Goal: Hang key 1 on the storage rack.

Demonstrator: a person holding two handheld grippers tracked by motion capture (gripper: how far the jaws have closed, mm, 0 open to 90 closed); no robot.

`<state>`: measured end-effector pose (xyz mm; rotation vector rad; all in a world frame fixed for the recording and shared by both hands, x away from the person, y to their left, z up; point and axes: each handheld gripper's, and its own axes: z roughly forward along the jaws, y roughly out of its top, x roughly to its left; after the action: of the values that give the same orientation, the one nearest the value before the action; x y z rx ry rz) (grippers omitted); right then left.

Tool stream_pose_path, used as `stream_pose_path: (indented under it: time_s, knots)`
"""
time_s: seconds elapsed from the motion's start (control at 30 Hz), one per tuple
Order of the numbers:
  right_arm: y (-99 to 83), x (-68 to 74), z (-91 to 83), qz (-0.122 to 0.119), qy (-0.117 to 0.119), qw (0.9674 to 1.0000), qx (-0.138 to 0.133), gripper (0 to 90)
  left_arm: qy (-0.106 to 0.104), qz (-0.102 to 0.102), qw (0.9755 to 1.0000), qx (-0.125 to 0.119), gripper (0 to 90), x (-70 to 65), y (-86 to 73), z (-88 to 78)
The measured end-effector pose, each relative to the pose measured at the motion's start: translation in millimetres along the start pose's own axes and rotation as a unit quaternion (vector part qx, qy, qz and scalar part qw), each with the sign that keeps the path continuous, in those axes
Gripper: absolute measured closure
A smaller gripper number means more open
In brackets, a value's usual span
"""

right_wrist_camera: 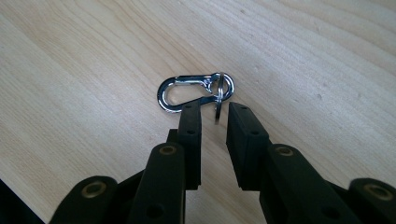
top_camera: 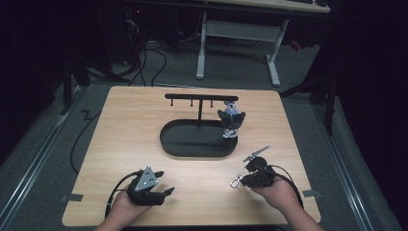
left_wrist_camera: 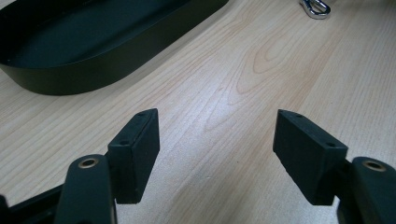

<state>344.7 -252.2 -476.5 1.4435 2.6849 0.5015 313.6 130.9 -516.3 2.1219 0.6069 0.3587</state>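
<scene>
Now right claw (right_wrist_camera: 214, 109) is closing in on the carabiner clip (right_wrist_camera: 194, 91).
Clip's ring is sitting between the narrow jaws, pads not pressing yet; clip is lying on the worktop (top_camera: 130, 130) near the black tray (top_camera: 166, 137). Left claw (left_wrist_camera: 215, 140) is resting wide, holding nothing.

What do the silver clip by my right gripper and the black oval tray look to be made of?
The silver snap-hook clip with its split ring looks like polished metal: bright, mirror-like glints. The black oval tray looks like thin painted or coated metal, though plastic is possible: an even matte black wall with only a soft sheen.
</scene>
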Motion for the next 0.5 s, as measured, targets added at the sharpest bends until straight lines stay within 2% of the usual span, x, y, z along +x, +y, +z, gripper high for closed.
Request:
stream_pose_path:
  time_s: [0.23,0.4,0.5]
  knots:
    - [3.1,-5.5,2.2,0.008,0.015,0.9999,0.003,83.8,0.0,-0.002,1.0,-0.003,32.5,2.6,0.4,-2.2]
    - [4.3,-4.5,7.1,0.001,0.013,0.9998,0.012,88.0,0.0,-0.003,1.0,-0.001,32.5,2.4,0.0,-2.0]
    - [3.3,-4.9,7.9,0.0,0.011,0.9999,0.008,88.6,0.0,-0.002,1.0,-0.001,32.5,1.5,-0.2,-2.1]
